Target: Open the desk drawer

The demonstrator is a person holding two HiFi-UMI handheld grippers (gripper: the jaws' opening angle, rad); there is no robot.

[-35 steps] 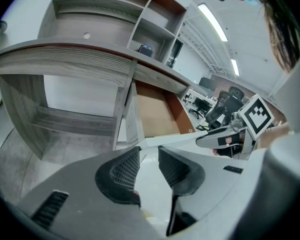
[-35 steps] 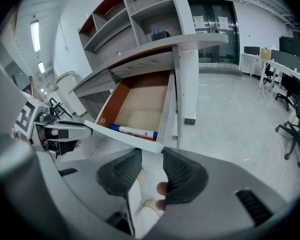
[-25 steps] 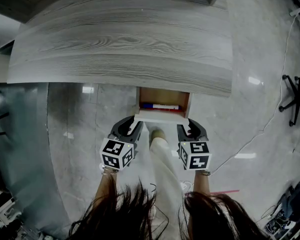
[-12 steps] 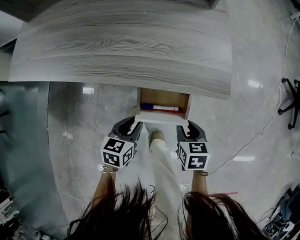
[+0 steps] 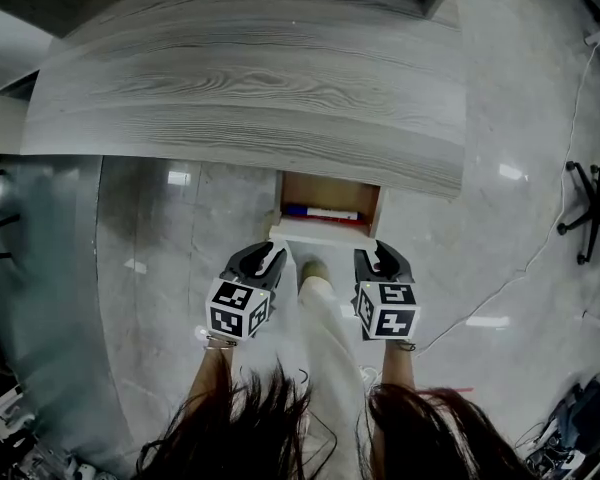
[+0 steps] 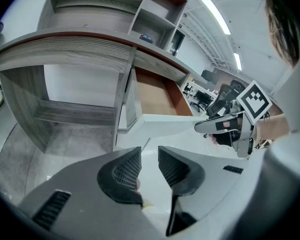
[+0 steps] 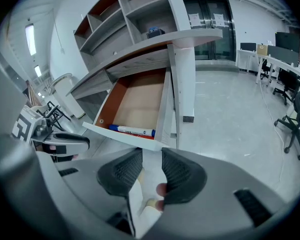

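Head view: grey wooden desk (image 5: 250,88) over glossy floor (image 5: 500,228), drawer (image 5: 325,232) out beneath its edge, marker (image 5: 320,213) inside. Left gripper (image 5: 268,256) and right gripper (image 5: 377,256), jaws narrowly apart, empty, have eased back from it.

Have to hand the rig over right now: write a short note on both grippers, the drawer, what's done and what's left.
Left gripper: jaws apart, nothing between them, just short of the left end of the drawer front.
Right gripper: jaws apart, empty, at the front's right end.
Drawer: pulled out from under the desk, with a marker lying inside along the front.
Done: the drawer is open.
Left: probably nothing. Whether it is fully out can't be told, so regrip the front only if more travel is wanted.
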